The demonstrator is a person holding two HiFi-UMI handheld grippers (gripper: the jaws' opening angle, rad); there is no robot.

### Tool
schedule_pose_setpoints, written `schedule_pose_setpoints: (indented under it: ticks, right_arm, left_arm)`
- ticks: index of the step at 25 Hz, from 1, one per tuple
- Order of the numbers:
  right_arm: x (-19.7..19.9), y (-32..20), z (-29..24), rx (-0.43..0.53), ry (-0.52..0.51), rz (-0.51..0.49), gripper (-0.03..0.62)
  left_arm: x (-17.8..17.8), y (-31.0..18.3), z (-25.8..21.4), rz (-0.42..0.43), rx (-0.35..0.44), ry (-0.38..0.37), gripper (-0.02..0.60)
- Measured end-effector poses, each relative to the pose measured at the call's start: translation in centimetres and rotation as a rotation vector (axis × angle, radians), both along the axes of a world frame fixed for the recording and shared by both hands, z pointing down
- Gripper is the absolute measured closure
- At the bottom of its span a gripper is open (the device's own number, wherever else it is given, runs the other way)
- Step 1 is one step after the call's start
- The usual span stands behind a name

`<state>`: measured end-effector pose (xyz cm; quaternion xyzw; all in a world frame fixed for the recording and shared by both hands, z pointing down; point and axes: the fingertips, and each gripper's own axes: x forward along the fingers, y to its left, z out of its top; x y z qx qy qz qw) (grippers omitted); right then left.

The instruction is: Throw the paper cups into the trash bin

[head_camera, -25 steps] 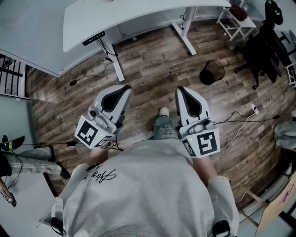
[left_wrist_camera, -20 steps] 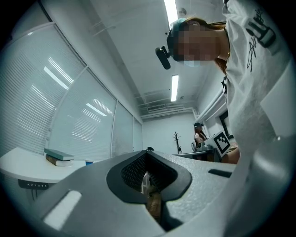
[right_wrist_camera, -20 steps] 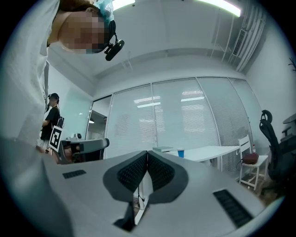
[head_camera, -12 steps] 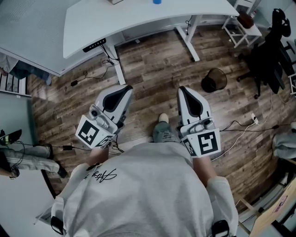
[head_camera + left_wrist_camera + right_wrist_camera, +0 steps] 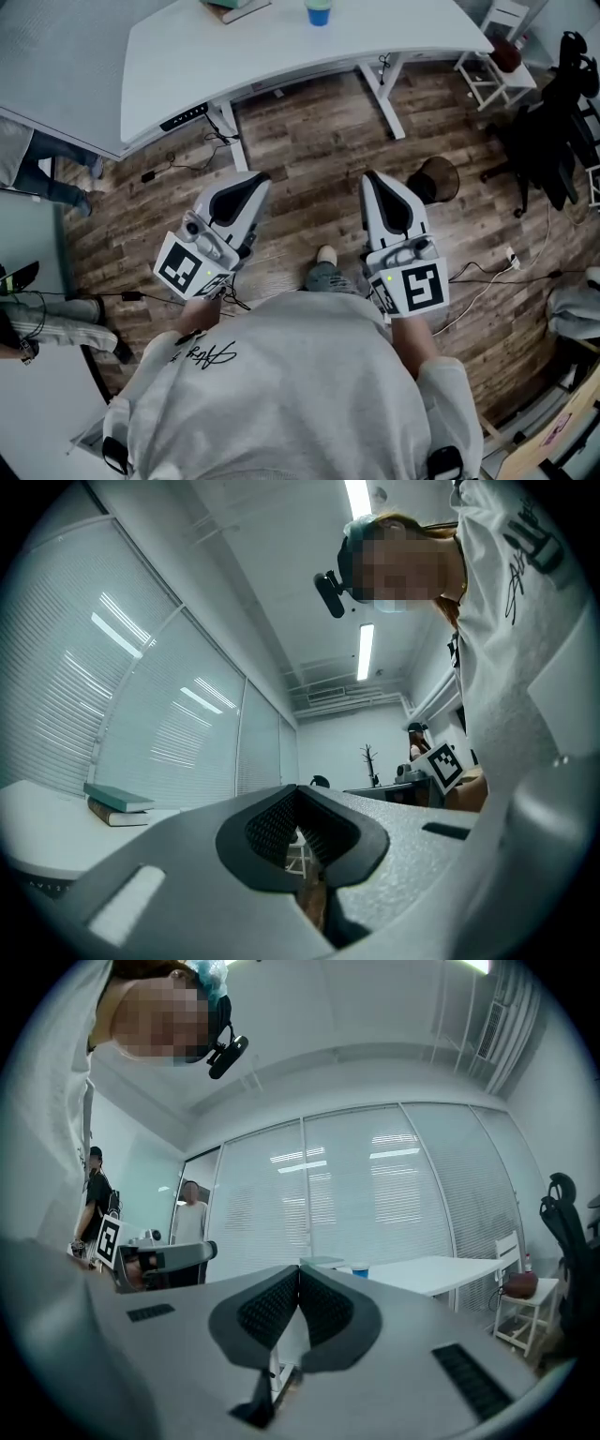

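shut, empty left gripper [image 5: 247,180] and right gripper [image 5: 371,178] brought nearer curved white desk [image 5: 262,52]; blue paper cup [image 5: 318,12] newly visible, pickup still ahead.

The table [image 5: 281,47] is white; the cup [image 5: 318,12] on it looks blue, though small in view. The floor [image 5: 309,141] shows streaked brown wood planks, the trash bin [image 5: 441,178] black. The left claw [image 5: 251,180] and right claw [image 5: 372,178] are white with black insets (their cubes [image 5: 185,267] carry black-and-white square markers).
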<state>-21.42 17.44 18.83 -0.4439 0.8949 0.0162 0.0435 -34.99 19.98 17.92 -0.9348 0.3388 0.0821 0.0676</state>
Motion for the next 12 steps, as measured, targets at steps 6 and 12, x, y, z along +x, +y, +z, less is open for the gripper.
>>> schedule_pose_setpoints:
  ticks: [6,12]
  right_arm:
    - [1.1,-4.1,0.3,-0.02,0.005,-0.032,0.583]
    - [1.3,-7.3,0.6,-0.02,0.017,-0.081,0.583]
  left_arm:
    - [1.3,-3.9,-0.3,-0.027,0.001,0.0,0.578]
    - [1.8,-6.7,0.1,-0.067,-0.002,0.003,0.578]
